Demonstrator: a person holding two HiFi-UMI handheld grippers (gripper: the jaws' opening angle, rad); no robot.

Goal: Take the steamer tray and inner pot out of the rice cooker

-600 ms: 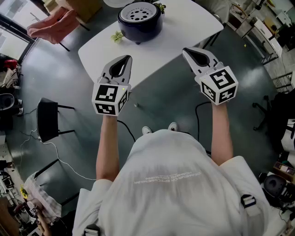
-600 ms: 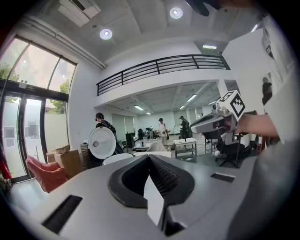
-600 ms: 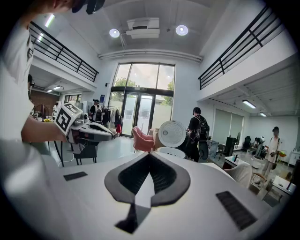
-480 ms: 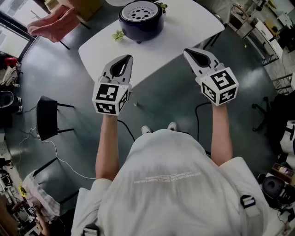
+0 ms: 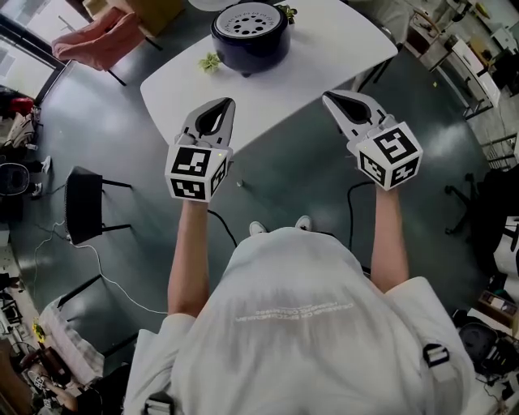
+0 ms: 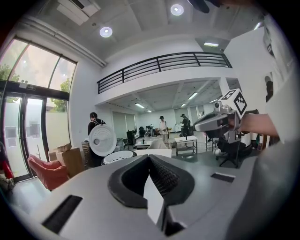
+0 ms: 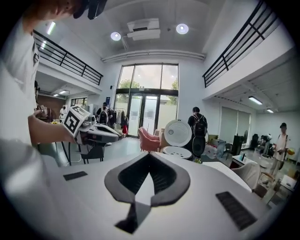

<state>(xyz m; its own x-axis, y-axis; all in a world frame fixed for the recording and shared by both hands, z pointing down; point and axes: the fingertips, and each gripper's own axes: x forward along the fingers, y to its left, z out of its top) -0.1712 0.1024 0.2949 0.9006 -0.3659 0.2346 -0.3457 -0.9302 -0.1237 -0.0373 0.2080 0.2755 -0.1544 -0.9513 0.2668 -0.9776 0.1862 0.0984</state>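
A dark rice cooker (image 5: 250, 40) stands on the far part of the white table (image 5: 324, 57), its white lid (image 6: 102, 139) swung up. The white perforated steamer tray (image 5: 250, 18) lies in its top, also seen as the tray (image 6: 117, 157) and the tray (image 7: 176, 151). My left gripper (image 5: 224, 103) hovers over the table's near edge, shut and empty. My right gripper (image 5: 328, 96) is held level with it at the table's near right edge, also shut with nothing in it. Both are well short of the cooker. The inner pot is hidden.
A small green plant (image 5: 208, 63) lies left of the cooker. A pink armchair (image 5: 89, 40) stands far left, a black chair (image 5: 81, 207) and cables on the floor at near left. People (image 7: 198, 126) stand behind the table.
Both grippers stay shut and almost still. The head view has shifted a little, so the table and cooker sit slightly further right.
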